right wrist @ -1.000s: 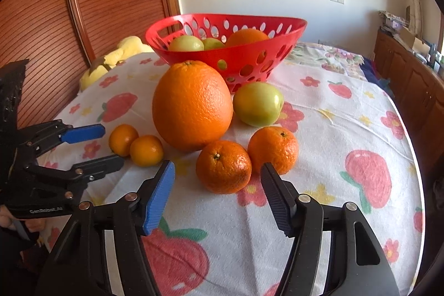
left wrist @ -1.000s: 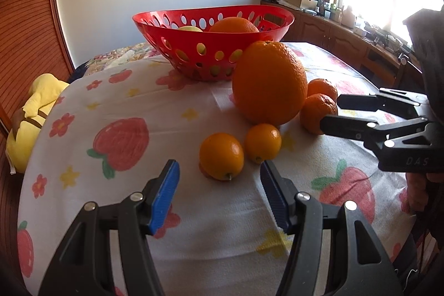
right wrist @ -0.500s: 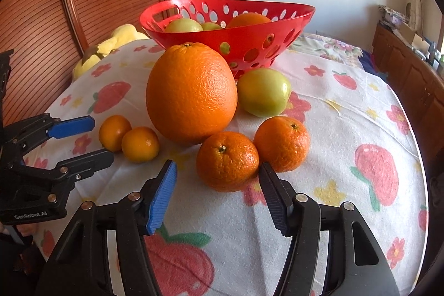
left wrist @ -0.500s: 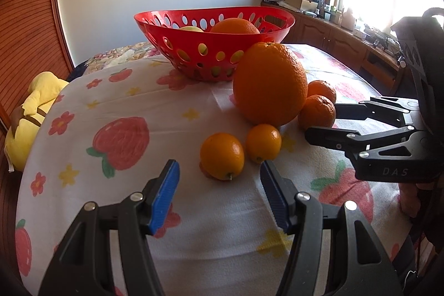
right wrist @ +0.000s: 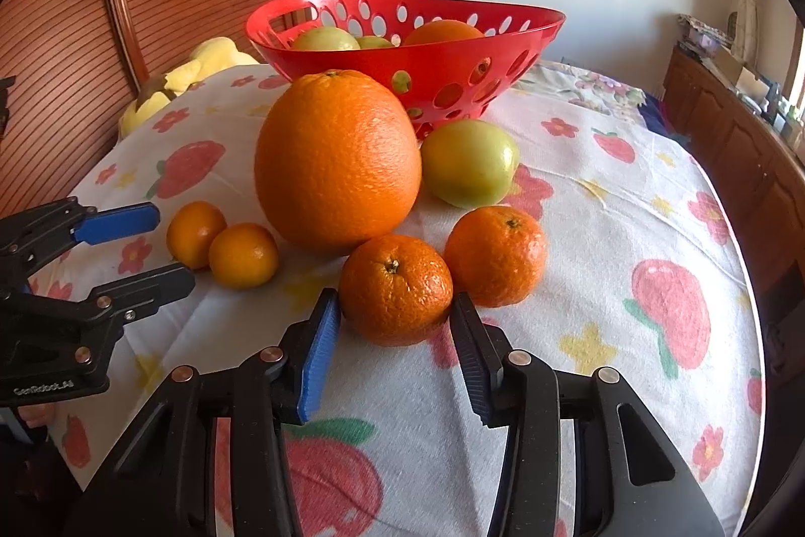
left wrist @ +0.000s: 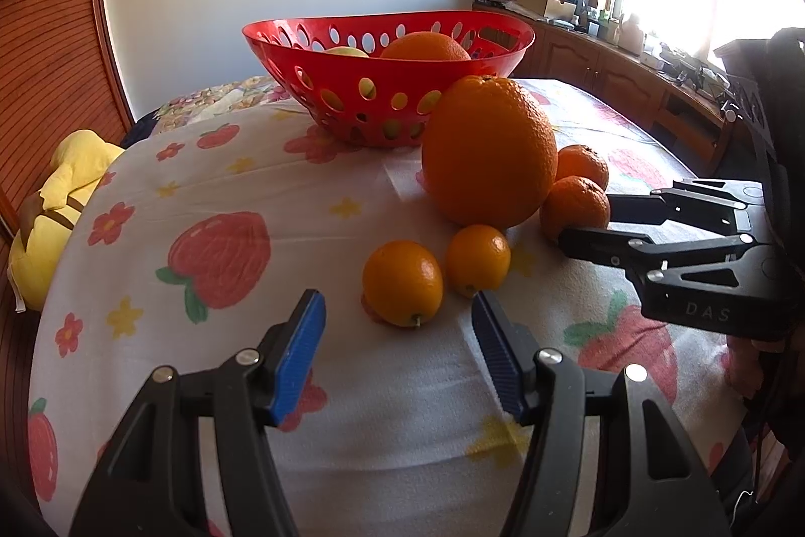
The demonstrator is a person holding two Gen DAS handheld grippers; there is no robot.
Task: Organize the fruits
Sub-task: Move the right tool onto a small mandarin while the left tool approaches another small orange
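Between the two blue pads of the right hand-held gripper [right wrist: 395, 328] a mandarin [right wrist: 396, 288] is seen resting on the strawberry-print surface [right wrist: 629, 235]; the jaws have just been closing, and both pads are now shown flush against the fruit's flanks, so a grip on it is judged to be made. No long axis is offered by the round fruit; the stem scar is turned upward, and the pads are set at its widest girth, low near the cloth. A second mandarin [right wrist: 495, 255] lies just beside it, behind and to the right, with a large orange [right wrist: 337, 159] directly beyond and a green fruit [right wrist: 468, 162] further back. The red basket [right wrist: 453, 56], judged the destination, stands straight ahead past the large orange, so a lift clear of that orange is called for. The left hand-held gripper [left wrist: 397, 330] is held open and empty, a small orange [left wrist: 402, 283] just ahead of its pads and another [left wrist: 478, 257] touching that one.
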